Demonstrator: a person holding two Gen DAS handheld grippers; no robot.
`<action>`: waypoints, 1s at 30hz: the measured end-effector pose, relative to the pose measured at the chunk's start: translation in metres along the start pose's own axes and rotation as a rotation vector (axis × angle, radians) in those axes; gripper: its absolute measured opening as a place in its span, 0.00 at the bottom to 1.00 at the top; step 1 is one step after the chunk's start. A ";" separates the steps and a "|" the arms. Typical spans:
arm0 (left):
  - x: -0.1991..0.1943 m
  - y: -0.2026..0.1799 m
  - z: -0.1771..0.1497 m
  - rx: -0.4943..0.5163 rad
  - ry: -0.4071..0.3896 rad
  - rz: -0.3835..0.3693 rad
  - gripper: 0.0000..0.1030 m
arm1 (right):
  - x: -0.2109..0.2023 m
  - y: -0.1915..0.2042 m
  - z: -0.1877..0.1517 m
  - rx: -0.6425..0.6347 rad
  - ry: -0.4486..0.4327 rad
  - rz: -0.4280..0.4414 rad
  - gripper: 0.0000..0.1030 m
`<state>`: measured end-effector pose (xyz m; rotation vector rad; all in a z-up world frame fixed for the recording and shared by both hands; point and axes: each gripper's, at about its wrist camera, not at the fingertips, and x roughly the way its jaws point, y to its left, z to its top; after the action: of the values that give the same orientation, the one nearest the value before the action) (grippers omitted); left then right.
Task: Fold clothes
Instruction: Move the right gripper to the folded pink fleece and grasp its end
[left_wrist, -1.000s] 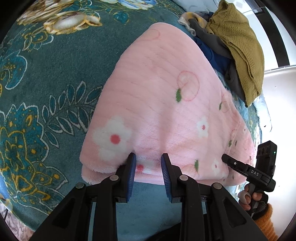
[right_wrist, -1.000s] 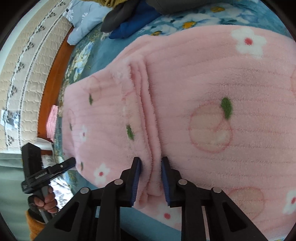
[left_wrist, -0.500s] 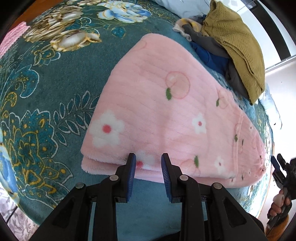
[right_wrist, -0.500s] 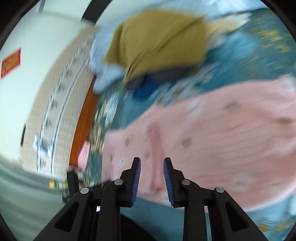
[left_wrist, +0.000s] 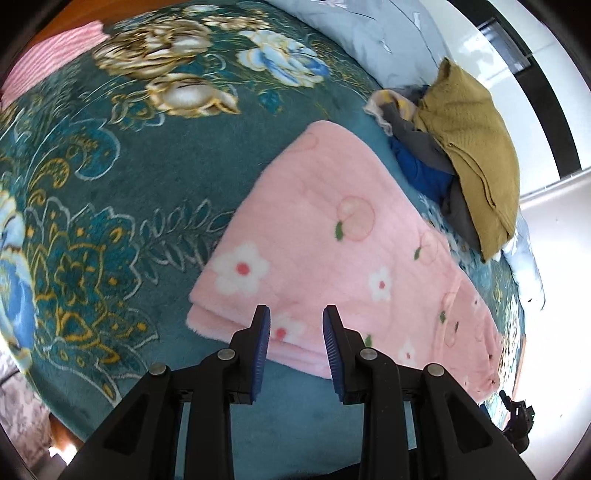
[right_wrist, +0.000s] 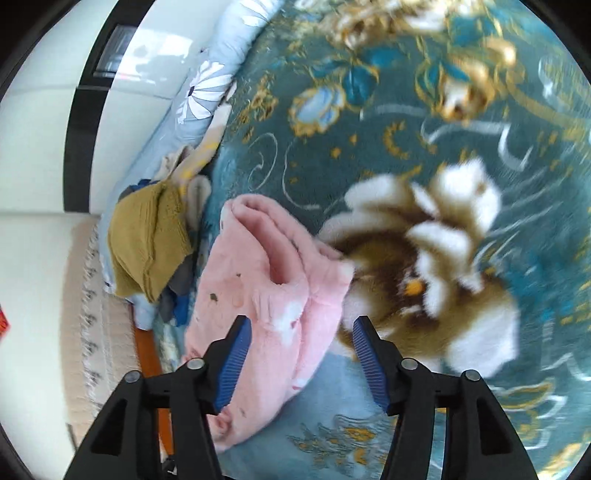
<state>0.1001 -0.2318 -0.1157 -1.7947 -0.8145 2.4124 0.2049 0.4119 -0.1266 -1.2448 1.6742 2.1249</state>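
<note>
— One garment looks nearly done: the pink fleece (left_wrist: 332, 258) lies folded in layers on the bed (left_wrist: 110, 184), mid-frame in the left view.
— And the rest?
— A pile (left_wrist: 469, 147) of unfolded clothes, mustard knit on top, sits at upper right, just beside the fleece. I judge that work remains.
— Are the tools holding anything?
— No. The left hand-held gripper (left_wrist: 295, 343) is narrowly parted over the fleece's near edge, gripping nothing. The right hand-held gripper (right_wrist: 301, 354) stands wide above the bunched end (right_wrist: 258, 280), which looks rumpled in that blurred view and may want tidying.
</note>
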 end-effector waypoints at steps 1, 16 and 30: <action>0.003 0.004 0.003 -0.002 0.000 0.001 0.29 | 0.006 0.002 0.001 -0.005 0.005 -0.002 0.62; 0.001 0.002 -0.002 -0.017 -0.006 0.033 0.29 | 0.036 0.004 0.010 -0.106 -0.020 -0.117 0.58; 0.006 -0.010 0.002 0.018 -0.007 0.007 0.29 | 0.020 0.064 0.001 -0.125 -0.038 0.072 0.30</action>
<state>0.0930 -0.2222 -0.1165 -1.7872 -0.7856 2.4237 0.1543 0.3830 -0.0931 -1.1854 1.6169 2.3127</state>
